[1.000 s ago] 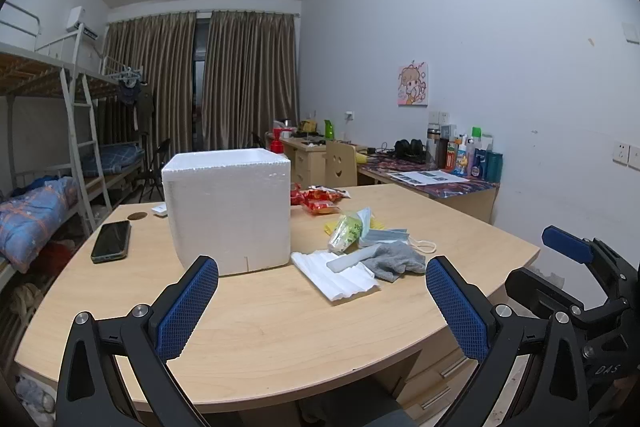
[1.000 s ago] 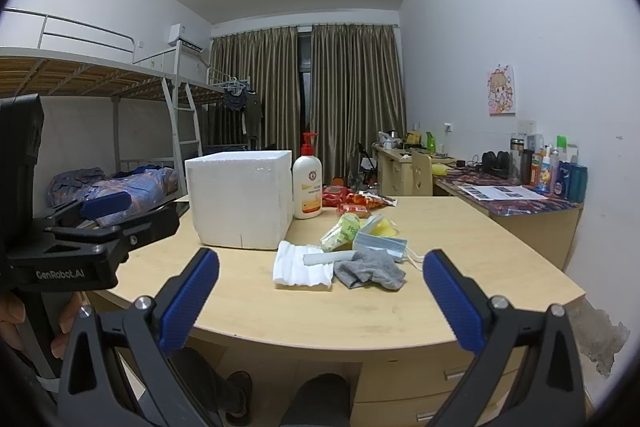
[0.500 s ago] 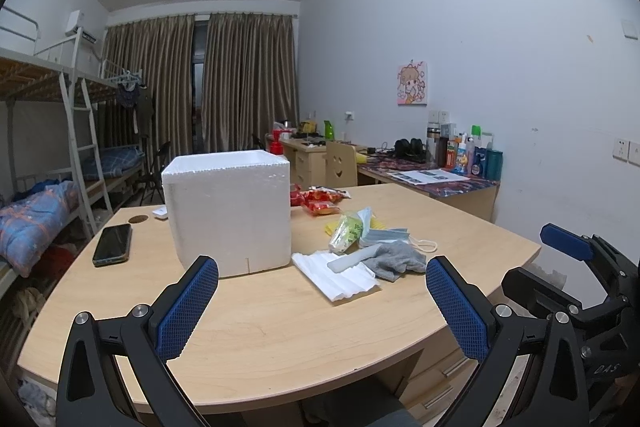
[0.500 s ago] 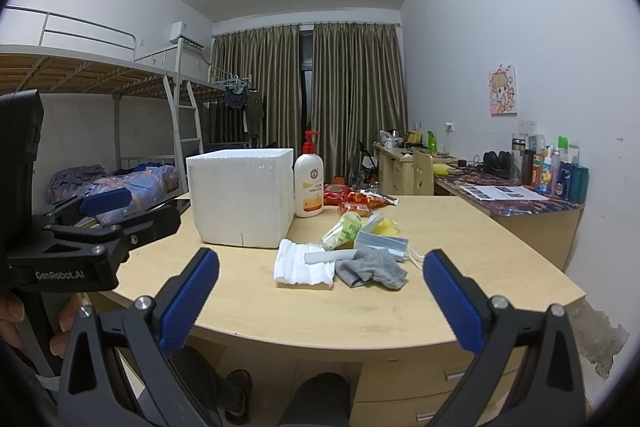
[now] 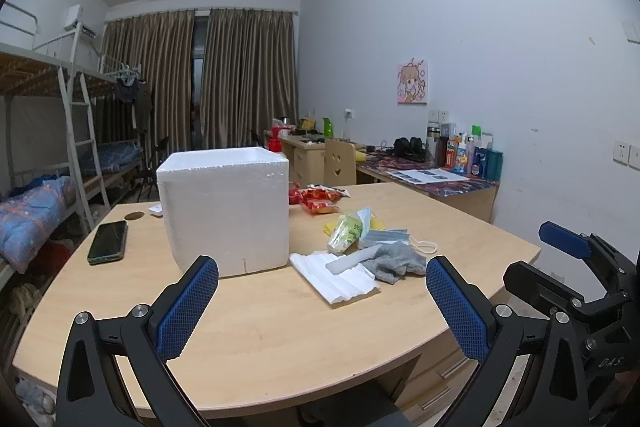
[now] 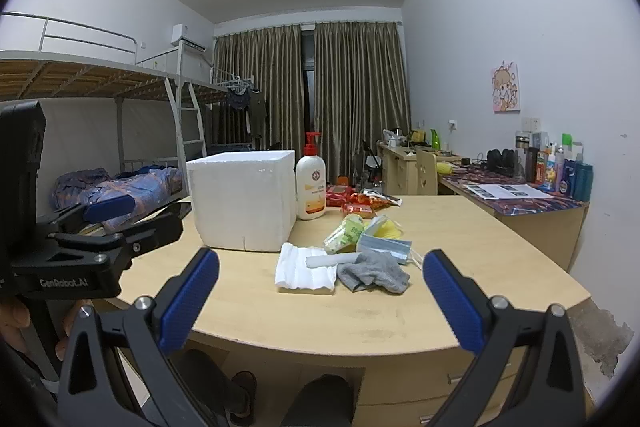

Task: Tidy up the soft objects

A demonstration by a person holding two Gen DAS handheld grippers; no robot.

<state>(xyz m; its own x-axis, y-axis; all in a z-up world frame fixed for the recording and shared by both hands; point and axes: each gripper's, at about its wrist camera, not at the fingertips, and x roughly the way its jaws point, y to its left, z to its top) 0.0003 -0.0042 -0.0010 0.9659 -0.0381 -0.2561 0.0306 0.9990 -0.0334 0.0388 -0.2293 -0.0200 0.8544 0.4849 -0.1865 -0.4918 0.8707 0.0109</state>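
Note:
A white foam box point(image 5: 226, 213) point(image 6: 244, 199) stands on the round wooden table point(image 5: 256, 339) point(image 6: 460, 239). To its right lie a white ridged foam sheet point(image 5: 334, 277) point(image 6: 298, 271), a small white foam stick point(image 5: 352, 261) point(image 6: 332, 259), a grey sock point(image 5: 398, 261) point(image 6: 374, 273), blue face masks point(image 5: 386, 237) point(image 6: 386, 247) and a green-yellow packet point(image 5: 346, 231) point(image 6: 346, 233). My left gripper point(image 5: 322, 307) hovers open over the table's near edge, empty. My right gripper point(image 6: 320, 301) is open and empty too, short of the table.
A black phone point(image 5: 108, 241) lies left of the box. A pump bottle point(image 6: 311, 187) stands behind the box, red snack packets point(image 5: 320, 199) point(image 6: 360, 201) beyond. A desk with bottles point(image 5: 468, 157) lines the right wall; a bunk bed point(image 5: 44, 163) stands left. A person's feet point(image 6: 320, 399) show below.
Both grippers have stayed open and almost still. The left wrist view has crept slightly, with the box and phone shifting a little rightward in frame.

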